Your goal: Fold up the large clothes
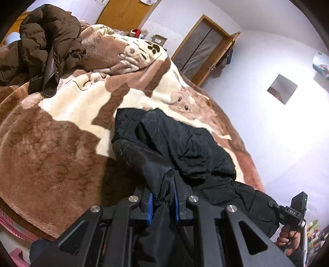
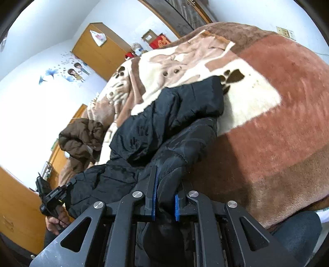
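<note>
A black padded jacket [image 1: 181, 143] lies on a bed under a brown and cream plush blanket [image 1: 51, 154], its near edge raised off the bed. My left gripper [image 1: 163, 197] is shut on a gathered fold of that edge, with cloth pinched between the blue pads. In the right wrist view the same black jacket [image 2: 164, 115] stretches away over the blanket [image 2: 277, 133]. My right gripper [image 2: 165, 193] is shut on another part of its near edge. Each view shows a hand [image 1: 287, 240] [image 2: 55, 221] holding the other gripper beside the jacket.
A crumpled brown puffer jacket [image 1: 45, 41] [image 2: 82, 137] lies at the far side of the bed. Behind the bed are a wooden wardrobe [image 1: 125, 12] [image 2: 98, 49] and a wood-framed door [image 1: 205, 45]. A pink plastic item [image 1: 12, 254] stands low at the left.
</note>
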Demonstrator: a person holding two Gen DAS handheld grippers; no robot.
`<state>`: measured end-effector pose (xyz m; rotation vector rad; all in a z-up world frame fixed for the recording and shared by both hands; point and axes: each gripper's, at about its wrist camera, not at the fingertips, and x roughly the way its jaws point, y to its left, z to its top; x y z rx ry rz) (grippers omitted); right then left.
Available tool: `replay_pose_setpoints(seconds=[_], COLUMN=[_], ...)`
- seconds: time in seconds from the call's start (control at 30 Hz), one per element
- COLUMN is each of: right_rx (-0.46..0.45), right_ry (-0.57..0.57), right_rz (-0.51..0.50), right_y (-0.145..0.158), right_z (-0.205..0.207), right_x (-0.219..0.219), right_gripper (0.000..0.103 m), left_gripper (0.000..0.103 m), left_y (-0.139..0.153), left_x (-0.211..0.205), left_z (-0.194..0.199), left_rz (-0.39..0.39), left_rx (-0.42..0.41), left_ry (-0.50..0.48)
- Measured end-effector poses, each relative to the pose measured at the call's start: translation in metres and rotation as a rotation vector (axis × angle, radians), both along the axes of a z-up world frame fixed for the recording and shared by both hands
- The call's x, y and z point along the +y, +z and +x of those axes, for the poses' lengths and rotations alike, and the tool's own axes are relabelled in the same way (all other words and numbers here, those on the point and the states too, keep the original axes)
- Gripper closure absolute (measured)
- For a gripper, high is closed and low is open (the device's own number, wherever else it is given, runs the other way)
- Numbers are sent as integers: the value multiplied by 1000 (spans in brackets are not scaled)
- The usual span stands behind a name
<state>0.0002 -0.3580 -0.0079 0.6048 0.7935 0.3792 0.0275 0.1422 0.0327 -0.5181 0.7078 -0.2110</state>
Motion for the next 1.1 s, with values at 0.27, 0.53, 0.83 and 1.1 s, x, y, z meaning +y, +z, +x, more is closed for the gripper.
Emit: replay_pose_setpoints(seconds=[0.27,0.53,0.83,1.1], right_rx=[3,-53,-7,257], right_ry=[-16,-31,-61,-129], right_rz=[47,38,21,83], right_y=[7,35,34,-44], right_z=[9,81,203,307], right_x=[-7,-7,-6,-17], right_gripper=[91,91,90,86], left_gripper=[87,87,87,82], left_y=[-8,6,9,-57], left_x=[13,21,23,21], left_z=[0,58,175,280], left_rz=[-48,-57,-35,1], left_rx=[29,1,17,219], left_ry=[28,63,84,143])
